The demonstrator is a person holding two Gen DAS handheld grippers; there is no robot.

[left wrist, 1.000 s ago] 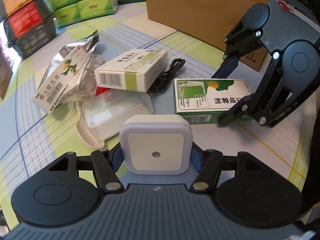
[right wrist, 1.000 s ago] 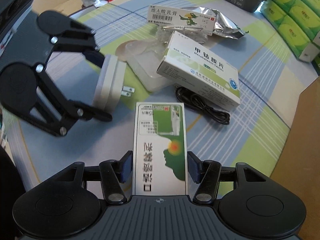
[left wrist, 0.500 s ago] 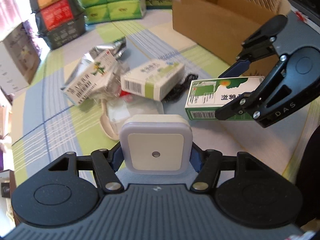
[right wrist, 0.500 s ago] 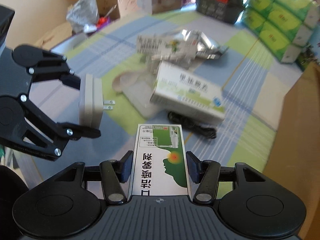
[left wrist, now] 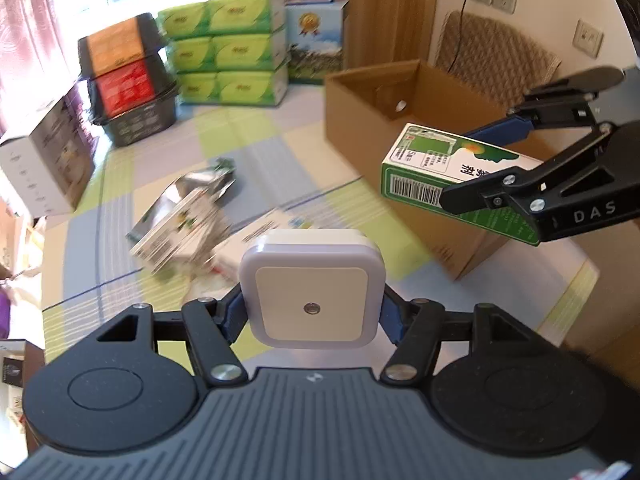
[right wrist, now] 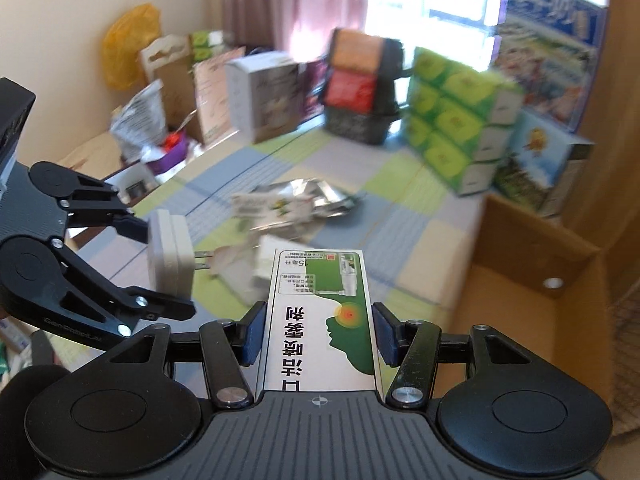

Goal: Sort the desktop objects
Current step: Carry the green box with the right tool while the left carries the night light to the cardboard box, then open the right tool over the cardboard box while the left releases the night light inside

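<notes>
Here, nearest the left wrist camera, the left gripper is clenched on a white square plug-in night light, its blue pads pressing the two side edges. The shell looks like light, hard, smooth plastic, likely to slip if pinched loosely; the flat sides are the sensible hold, well clear of the metal prongs seen in the right wrist view. At about 2 o'clock in the left view, the right gripper grasps a green-and-white throat spray box across its narrow width, held in the air against the carton's near wall. The box is thin card, light and crushable, so a gentle squeeze on the long edges suits it. Beyond it, at 1 o'clock, stands an open cardboard carton; what shows of its inside looks bare, though the floor is mostly hidden. Farther back on the checked tablecloth, around 11 o'clock, lie blurred medicine boxes and a foil pouch.
</notes>
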